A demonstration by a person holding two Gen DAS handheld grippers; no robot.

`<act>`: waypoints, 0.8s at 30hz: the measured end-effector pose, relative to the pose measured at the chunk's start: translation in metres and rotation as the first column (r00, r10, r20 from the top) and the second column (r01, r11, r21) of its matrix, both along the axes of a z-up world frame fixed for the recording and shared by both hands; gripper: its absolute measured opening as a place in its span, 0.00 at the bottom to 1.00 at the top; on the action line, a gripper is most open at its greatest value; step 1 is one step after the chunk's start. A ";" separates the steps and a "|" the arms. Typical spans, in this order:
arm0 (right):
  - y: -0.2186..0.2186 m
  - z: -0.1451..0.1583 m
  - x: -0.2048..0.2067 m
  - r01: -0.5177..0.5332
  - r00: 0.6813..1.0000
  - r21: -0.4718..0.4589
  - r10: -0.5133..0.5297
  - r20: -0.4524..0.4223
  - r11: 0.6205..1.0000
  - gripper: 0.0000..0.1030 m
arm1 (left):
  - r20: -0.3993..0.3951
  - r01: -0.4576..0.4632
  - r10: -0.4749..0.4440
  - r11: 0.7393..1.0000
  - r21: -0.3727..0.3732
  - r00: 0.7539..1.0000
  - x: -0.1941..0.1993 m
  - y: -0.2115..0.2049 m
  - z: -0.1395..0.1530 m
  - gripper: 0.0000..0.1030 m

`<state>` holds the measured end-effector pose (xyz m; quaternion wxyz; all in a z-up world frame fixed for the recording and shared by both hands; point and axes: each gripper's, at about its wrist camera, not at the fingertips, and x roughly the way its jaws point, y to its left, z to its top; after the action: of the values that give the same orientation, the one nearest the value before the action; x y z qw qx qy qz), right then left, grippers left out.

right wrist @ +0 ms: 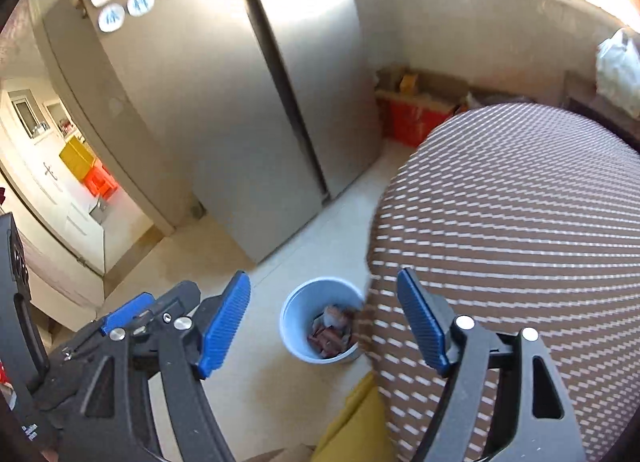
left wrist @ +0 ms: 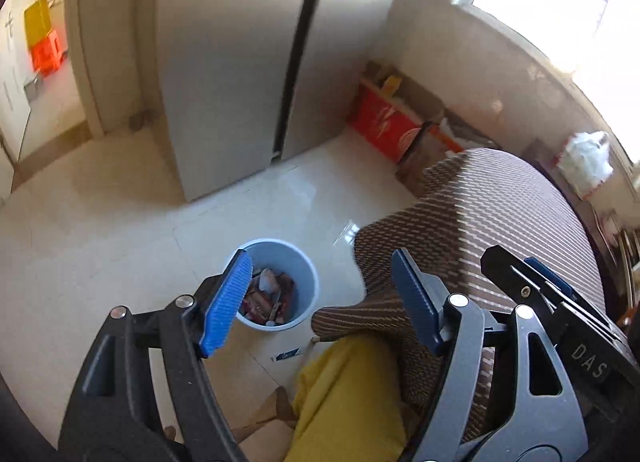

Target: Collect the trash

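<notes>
A pale blue trash bin (left wrist: pixel 308 282) stands on the tiled floor, holding several wrappers (left wrist: pixel 266 302). It also shows in the right wrist view (right wrist: pixel 296 322), with its wrappers (right wrist: pixel 330 336). My left gripper (left wrist: pixel 322 302) is open and empty, held high above the bin. My right gripper (right wrist: pixel 324 326) is open and empty, also above the bin; it shows at the right edge of the left wrist view (left wrist: pixel 552 294). A small white and blue scrap (left wrist: pixel 286 354) lies on the floor just in front of the bin.
A table with a brown striped cloth (left wrist: pixel 492 230) fills the right side (right wrist: pixel 520 222). A yellow cushion (left wrist: pixel 344 398) sits below it. A tall grey refrigerator (left wrist: pixel 240 62) stands behind the bin. Red boxes (left wrist: pixel 380 122) sit by the wall. A doorway (left wrist: pixel 44 62) opens at left.
</notes>
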<state>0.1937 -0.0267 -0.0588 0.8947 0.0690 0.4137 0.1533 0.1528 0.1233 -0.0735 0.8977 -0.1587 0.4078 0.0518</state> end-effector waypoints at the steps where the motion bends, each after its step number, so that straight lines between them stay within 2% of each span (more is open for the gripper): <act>1: -0.013 0.007 -0.010 0.011 1.000 -0.003 -0.011 0.024 1.000 0.75 | 0.015 0.015 -0.015 1.000 0.009 1.000 -0.006 -0.011 0.007 0.70; 6: -0.059 0.030 -0.048 0.044 0.993 0.004 -0.044 0.113 0.999 0.78 | 0.070 0.068 -0.070 0.997 0.027 0.995 -0.029 -0.053 0.030 0.72; 13: -0.121 0.045 -0.101 0.107 0.974 0.038 -0.112 0.197 0.994 0.81 | 0.152 0.162 -0.179 0.980 0.113 0.972 -0.059 -0.110 0.057 0.75; 18: -0.145 0.052 -0.129 0.139 0.961 0.063 -0.150 0.232 0.988 0.81 | 0.203 0.201 -0.229 0.968 0.152 0.952 -0.080 -0.133 0.069 0.75; 24: -0.155 0.066 -0.157 0.153 0.936 0.064 -0.165 0.310 0.986 0.82 | 0.263 0.202 -0.242 0.964 0.171 0.934 -0.103 -0.141 0.086 0.75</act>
<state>0.0363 -0.1817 0.0072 0.9570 0.0945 0.2562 0.0975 0.0500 -0.0182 0.0121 0.9556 -0.0534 0.2864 -0.0444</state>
